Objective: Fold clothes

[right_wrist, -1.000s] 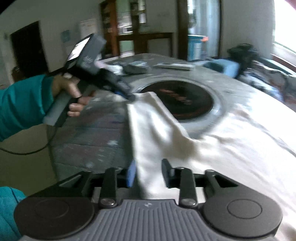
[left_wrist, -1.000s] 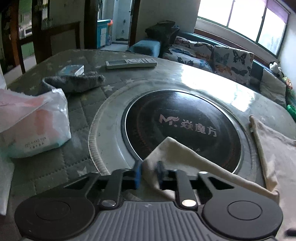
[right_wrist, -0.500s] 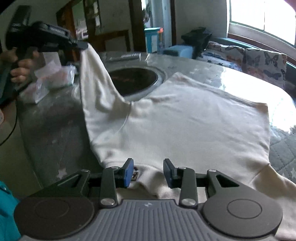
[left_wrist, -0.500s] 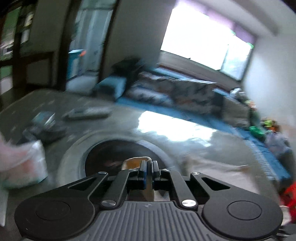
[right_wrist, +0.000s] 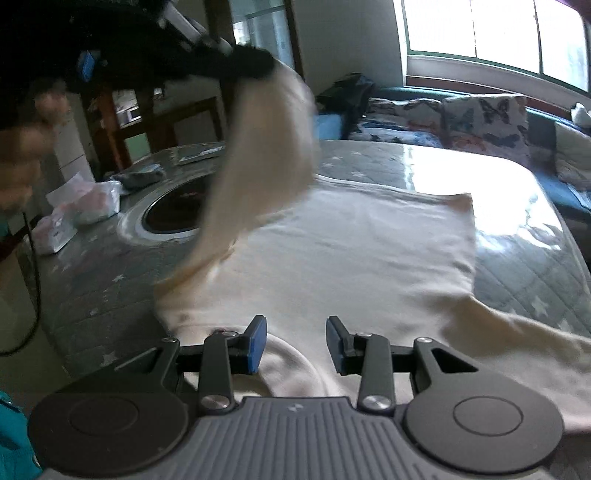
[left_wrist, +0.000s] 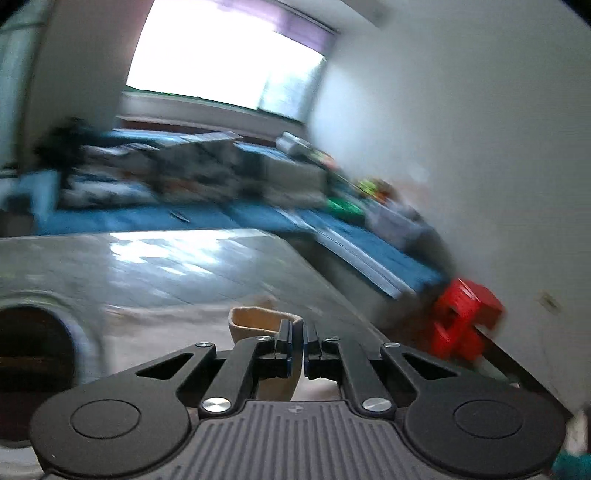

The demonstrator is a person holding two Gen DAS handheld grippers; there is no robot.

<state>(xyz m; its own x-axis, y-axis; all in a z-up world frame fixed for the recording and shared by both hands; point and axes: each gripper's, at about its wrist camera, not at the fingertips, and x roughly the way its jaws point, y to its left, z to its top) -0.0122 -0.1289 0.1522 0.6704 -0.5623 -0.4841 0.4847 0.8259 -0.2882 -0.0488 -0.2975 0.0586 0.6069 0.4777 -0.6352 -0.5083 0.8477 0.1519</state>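
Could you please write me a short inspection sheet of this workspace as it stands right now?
Surface: table with a quilted star cover and a round dark inset.
Job's things: cream top spread flat; its sleeve is lifted above the table.
Clutter: plastic bags and a remote at the far side.
Grippers: left tool shut on the sleeve cuff; right tool open above the neckline, holding nothing.
Cables: a dark cable hangs at the left edge.
Surroundings: sofa with cushions, window, red stool.
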